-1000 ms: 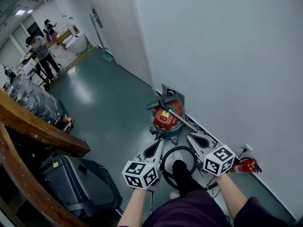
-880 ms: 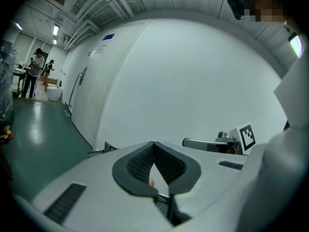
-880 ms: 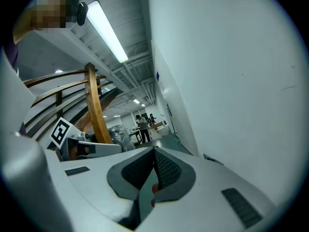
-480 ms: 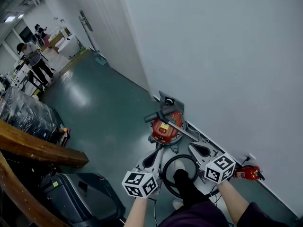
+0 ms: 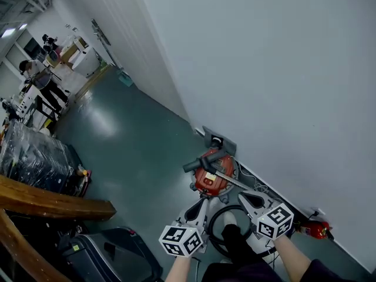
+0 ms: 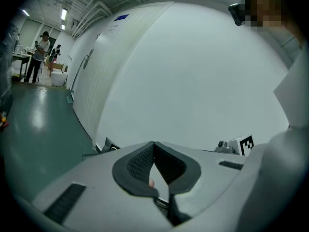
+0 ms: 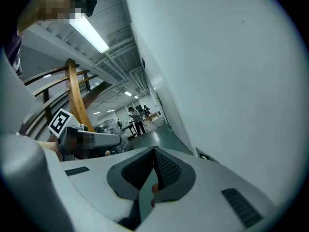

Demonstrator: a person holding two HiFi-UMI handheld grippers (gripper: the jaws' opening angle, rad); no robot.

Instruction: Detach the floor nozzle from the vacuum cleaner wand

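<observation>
A red canister vacuum stands on the floor against the white wall. Its silver wand lies slanted across the top, and the grey floor nozzle leans at the wall behind it. A black hose loops in front of the canister. My left gripper is shut and empty, just short of the canister's left side. My right gripper is also shut and empty, close to the wand's lower end. In the left gripper view the shut jaws of the left gripper point at the wall; the right gripper shows the same.
A red fire extinguisher lies by the wall at right. A wooden stair rail, a wrapped pallet and a dark case stand at left. People work far down the green-floored corridor.
Both grippers have moved forward and down toward the vacuum, still shut. The head view has shifted, so the canister sits lower and closer to the grippers.
</observation>
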